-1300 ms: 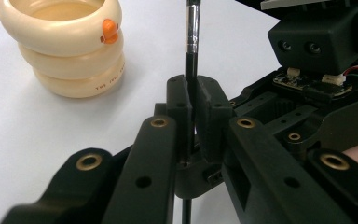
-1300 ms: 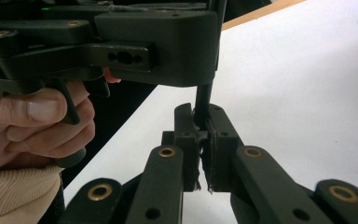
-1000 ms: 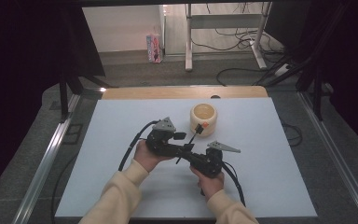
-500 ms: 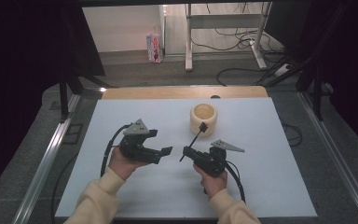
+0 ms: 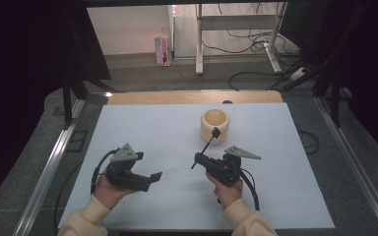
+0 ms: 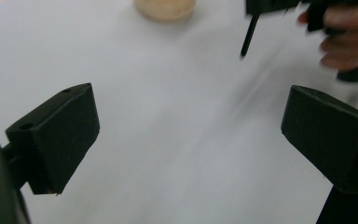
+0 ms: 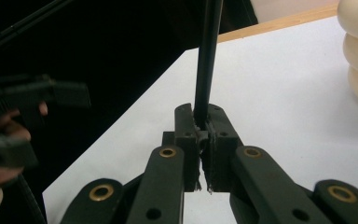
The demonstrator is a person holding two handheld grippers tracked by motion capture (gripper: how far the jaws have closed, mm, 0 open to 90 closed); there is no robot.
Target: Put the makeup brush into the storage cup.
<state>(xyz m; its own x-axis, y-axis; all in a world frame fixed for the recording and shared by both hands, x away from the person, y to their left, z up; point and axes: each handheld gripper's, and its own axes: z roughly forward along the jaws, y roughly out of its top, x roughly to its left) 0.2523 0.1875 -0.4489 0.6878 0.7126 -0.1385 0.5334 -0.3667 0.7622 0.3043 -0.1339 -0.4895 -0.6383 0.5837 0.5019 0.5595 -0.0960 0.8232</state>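
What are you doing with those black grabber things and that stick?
A person sits at a white table with a gripper in each hand. The right gripper is shut on a thin black stick, whose far end points toward a cream ribbed pot. The left gripper holds nothing: its jaws have just been opening and stand wide apart above the bare tabletop, off to the left of the stick.

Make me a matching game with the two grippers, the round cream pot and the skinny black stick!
Things:
1. left gripper
2. right gripper
3. cream pot
4. black stick

States:
A. pinched between shut jaws
B. standing alone on the white table
C. jaws wide apart, nothing between them
D. clamped shut on something thin

Pairs: 1-C, 2-D, 3-B, 4-A
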